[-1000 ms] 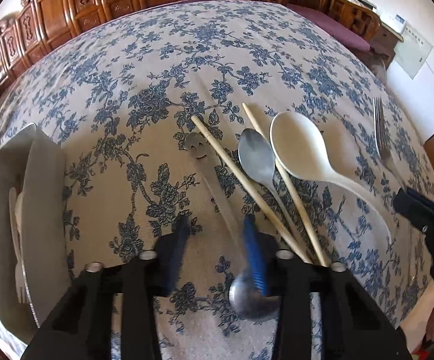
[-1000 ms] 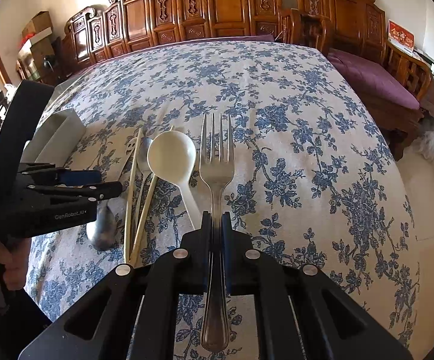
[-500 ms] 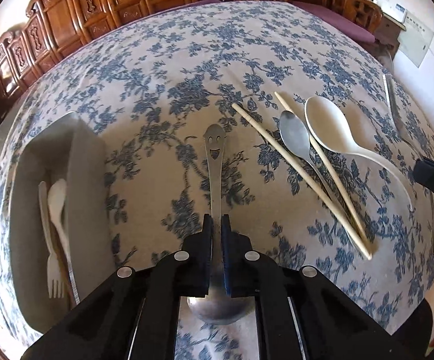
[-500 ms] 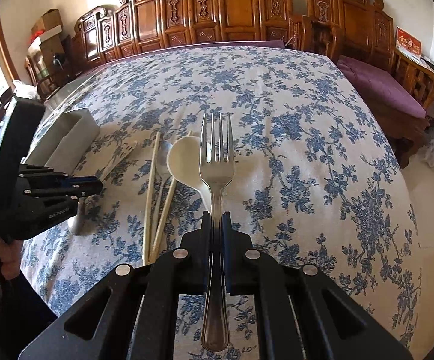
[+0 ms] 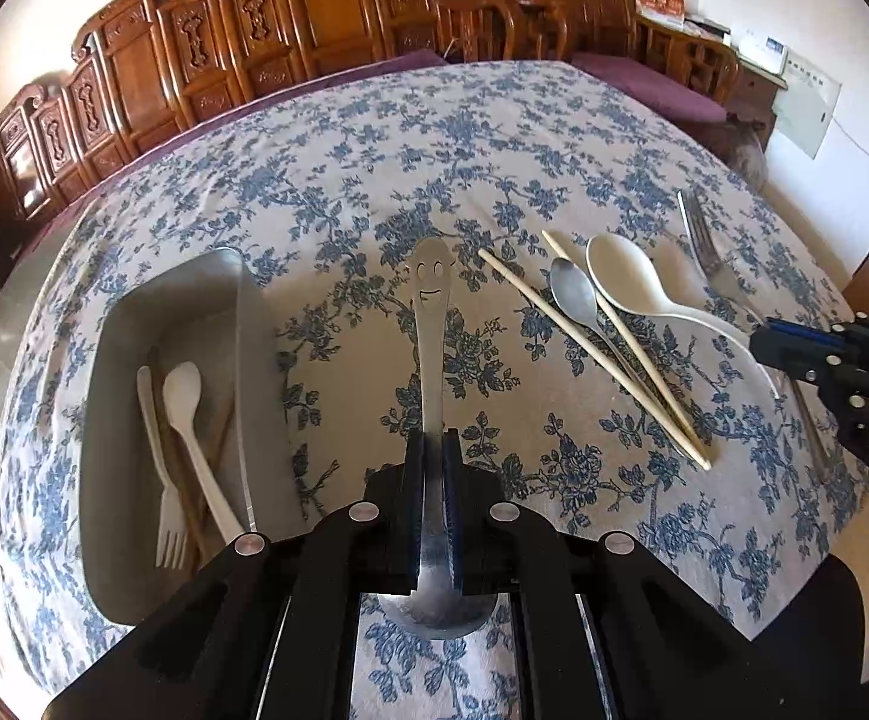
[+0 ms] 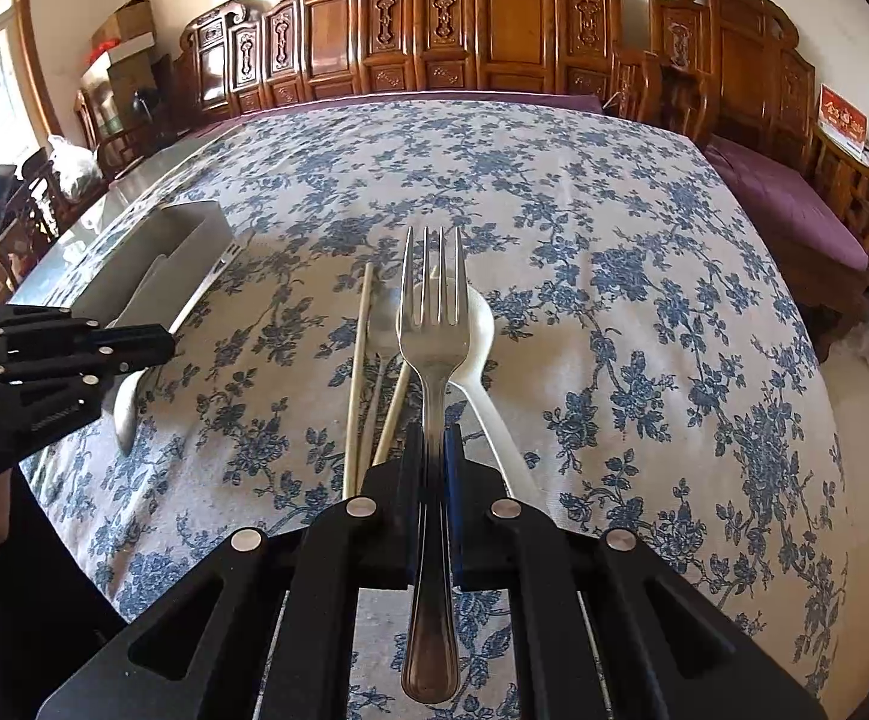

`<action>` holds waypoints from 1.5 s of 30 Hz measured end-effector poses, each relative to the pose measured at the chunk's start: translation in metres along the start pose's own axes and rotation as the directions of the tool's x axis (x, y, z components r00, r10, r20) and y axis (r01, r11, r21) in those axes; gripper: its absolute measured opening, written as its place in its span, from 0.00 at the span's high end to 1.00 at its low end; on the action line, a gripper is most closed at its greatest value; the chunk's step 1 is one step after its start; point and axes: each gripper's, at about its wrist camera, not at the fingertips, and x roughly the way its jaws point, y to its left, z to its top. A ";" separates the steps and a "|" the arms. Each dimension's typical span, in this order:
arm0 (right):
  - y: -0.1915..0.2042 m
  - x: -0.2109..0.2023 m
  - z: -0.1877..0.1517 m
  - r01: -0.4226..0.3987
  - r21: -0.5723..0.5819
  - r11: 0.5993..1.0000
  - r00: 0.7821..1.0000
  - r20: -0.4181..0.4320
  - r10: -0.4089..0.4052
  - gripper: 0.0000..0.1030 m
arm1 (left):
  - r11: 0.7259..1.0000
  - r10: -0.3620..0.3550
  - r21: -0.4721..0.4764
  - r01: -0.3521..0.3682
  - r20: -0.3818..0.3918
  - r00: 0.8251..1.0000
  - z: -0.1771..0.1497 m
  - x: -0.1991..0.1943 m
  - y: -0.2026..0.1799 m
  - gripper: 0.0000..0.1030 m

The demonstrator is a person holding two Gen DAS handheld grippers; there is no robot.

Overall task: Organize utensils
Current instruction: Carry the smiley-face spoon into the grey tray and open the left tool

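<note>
Left gripper [image 5: 432,456] is pinching a smiley-handled spoon [image 5: 431,324]; only its view is showing the tray's [image 5: 134,312] contents at left, while right gripper [image 6: 432,450] is clamping a fork [image 6: 432,324].

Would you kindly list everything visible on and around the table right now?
Smiley-handled spoon: one, silver, in left claw.
Fork: one, silver, in right claw.
Chopsticks: two, pale, lying on cloth.
Metal spoon: one, grey, between the chopsticks.
Large spoon: one, cream, beside chopsticks.
Tray: one, grey, table's left side.
Plastic fork: one, white, in tray.
Plastic spoon: one, white, in tray.
Tablecloth: one, blue floral.
Carved chairs: several, brown, behind table.
Left claw: black, shut on spoon.
Right claw: black, shut on fork.
</note>
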 end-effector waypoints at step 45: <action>0.115 0.037 0.037 -0.112 -0.076 0.991 0.994 0.001 0.112 0.92 | 0.990 -0.001 -0.144 0.003 0.012 1.000 -0.025 0.019 0.157 0.95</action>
